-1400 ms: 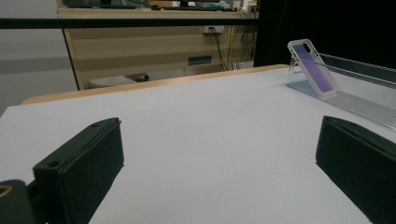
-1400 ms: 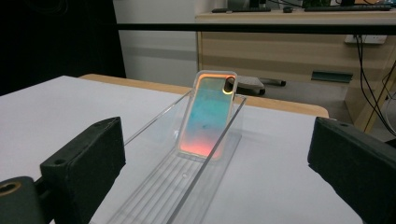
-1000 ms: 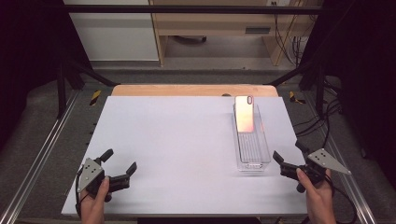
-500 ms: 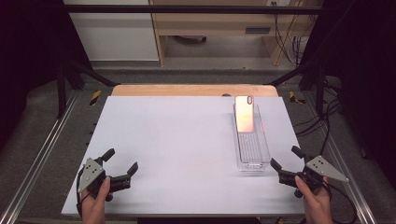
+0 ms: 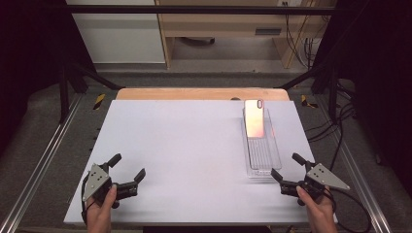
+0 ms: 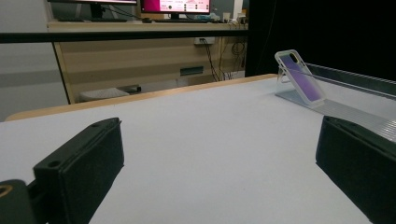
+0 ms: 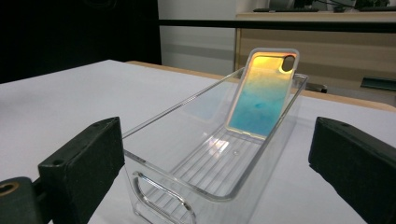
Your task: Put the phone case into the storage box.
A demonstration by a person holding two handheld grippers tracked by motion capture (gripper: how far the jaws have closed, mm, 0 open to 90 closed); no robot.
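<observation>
1. In the high view the left gripper rests at the near left corner of the white table, its jaws spread wide with nothing between them.
2. The right gripper sits at the near right corner, jaws also spread and empty, pointing at the near end of the clear tray and just short of it.
3. The tray lies along the right edge of the table, running from near to far. The phone case leans at its far end.
4. From above the case looks flat and plain pinkish orange. The right gripper view shows the phone case tilted up against the far wall of the tray, shading from yellow orange to blue, with a camera cut-out at its top corner.
5. That view also shows a ribbed tray floor and a handle slot in the near wall, hard to make out from above.
6. The left gripper view shows the phone case from the side, looking purple; the tray is cut off by the right edge and partly hidden behind one jaw.
</observation>
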